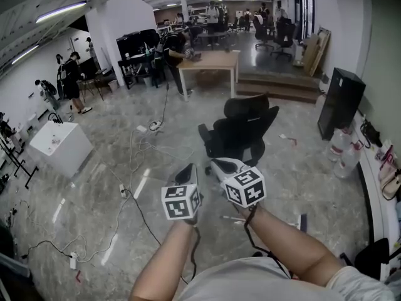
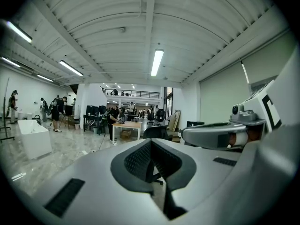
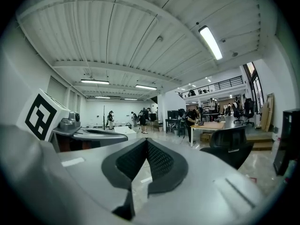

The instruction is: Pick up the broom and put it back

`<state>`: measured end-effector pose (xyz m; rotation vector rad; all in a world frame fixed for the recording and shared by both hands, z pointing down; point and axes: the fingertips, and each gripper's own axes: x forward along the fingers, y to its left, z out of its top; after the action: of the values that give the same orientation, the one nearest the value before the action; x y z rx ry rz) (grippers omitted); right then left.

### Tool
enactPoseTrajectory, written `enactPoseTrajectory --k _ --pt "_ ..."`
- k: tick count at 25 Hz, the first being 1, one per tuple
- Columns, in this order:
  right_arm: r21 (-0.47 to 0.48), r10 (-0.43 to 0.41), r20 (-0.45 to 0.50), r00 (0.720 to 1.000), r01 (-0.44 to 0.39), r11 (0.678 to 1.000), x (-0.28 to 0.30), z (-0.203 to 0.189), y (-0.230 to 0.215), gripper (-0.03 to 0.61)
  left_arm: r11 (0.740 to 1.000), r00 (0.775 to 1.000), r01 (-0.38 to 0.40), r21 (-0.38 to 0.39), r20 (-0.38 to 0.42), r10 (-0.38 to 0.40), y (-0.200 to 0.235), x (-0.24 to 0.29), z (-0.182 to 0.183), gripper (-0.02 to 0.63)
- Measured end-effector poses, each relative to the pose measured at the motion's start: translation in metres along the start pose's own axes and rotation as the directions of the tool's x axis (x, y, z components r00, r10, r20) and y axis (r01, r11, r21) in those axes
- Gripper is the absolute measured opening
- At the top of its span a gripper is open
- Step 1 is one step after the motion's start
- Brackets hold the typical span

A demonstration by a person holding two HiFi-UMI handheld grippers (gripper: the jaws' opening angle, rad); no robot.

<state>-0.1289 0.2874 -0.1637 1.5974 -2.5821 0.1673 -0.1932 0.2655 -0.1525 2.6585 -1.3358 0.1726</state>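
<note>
No broom shows in any view. The person holds both grippers side by side at chest height over a marble floor. My left gripper [image 1: 187, 172] points forward, its jaws closed tip to tip [image 2: 150, 142] with nothing between them. Just to its right, my right gripper [image 1: 218, 165] is also shut and empty, its dark pads meeting at the tip [image 3: 146, 141]. Each gripper sees the other beside it: the right one's body [image 2: 220, 135] at the left gripper view's right, the left one's body [image 3: 89, 135] at the right gripper view's left.
A black office chair [image 1: 241, 130] stands just ahead of the grippers. Cables [image 1: 135, 168] trail over the floor at the left near a white box [image 1: 59, 144]. Further off are a wooden table [image 1: 210, 61], a raised step [image 1: 282, 83], a black cabinet [image 1: 341, 102] and people.
</note>
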Motion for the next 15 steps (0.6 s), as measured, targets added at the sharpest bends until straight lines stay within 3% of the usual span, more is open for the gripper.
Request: enactPoseTrajectory --k 9,15 --pt "0.012 0.046 -0.094 0.995 -0.045 0.999 0.031 -0.046 -0.036 0.003 1.000 0.998 -0.016 -0.026 -0.056 0.014 0.014 0.039 -0.033 0.005" --pt "0.029 0.056 -0.160 0.985 -0.052 0.998 0.081 -0.088 -0.113 0.004 0.998 0.992 -0.055 -0.037 -0.112 0.050 0.037 0.112 -0.064 0.005"
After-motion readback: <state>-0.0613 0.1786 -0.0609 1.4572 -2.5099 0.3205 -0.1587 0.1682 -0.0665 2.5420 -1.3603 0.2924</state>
